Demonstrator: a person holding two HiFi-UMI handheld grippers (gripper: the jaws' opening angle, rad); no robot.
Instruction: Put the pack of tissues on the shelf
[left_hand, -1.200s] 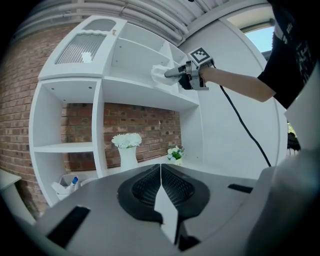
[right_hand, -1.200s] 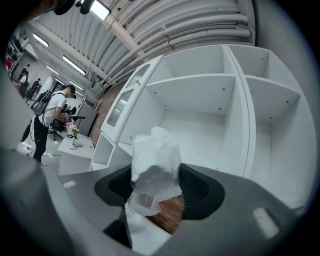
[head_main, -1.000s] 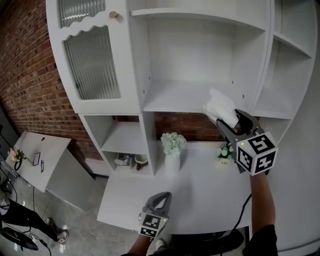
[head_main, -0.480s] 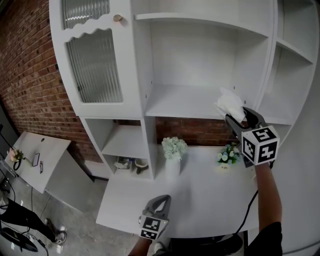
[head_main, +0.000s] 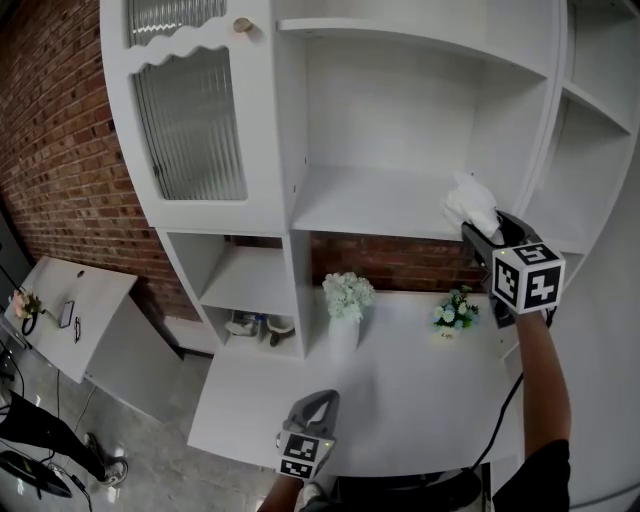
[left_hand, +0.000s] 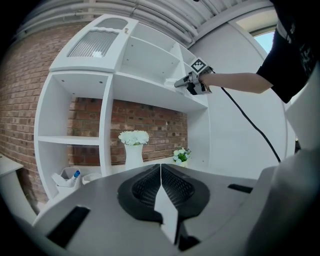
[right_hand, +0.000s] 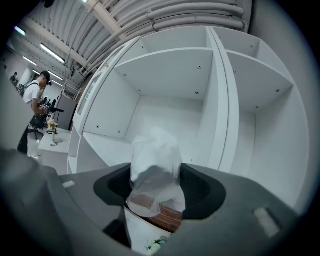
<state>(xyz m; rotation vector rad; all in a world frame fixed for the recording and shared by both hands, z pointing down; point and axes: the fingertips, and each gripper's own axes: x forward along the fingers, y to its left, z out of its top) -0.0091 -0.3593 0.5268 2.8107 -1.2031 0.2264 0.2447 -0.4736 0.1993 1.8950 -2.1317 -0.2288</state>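
Right tool (head_main: 480, 236) has slid rightward along the front of the shelf (head_main: 370, 205) since the earlier frame, now close to the upright divider (head_main: 522, 150) at the bay's right end. Its jaws have just been easing open a little, but the pack of tissues (head_main: 470, 203) is between the pads and looks gripped, pads about half spread on the soft wrapper. Pack sticks out ahead of and slightly above the tool, long axis pointing into the bay; it seems to sit over the shelf's front right corner, contact with the board can't be told. Key relation: bare shelf lies straight ahead of and just under the pack, so the coming move is probably a short push in, lower, let go. Nothing on the shelf blocks it; divider just to the right is the only thing to clip. Left tool (head_main: 318, 403) is well apart, low over the near edge of the bench (head_main: 420, 400), jaws together, holding nothing. Vase of white flowers (head_main: 345, 305) and small flower pot (head_main: 452, 310) stand on the bench below the shelf, out of the way.
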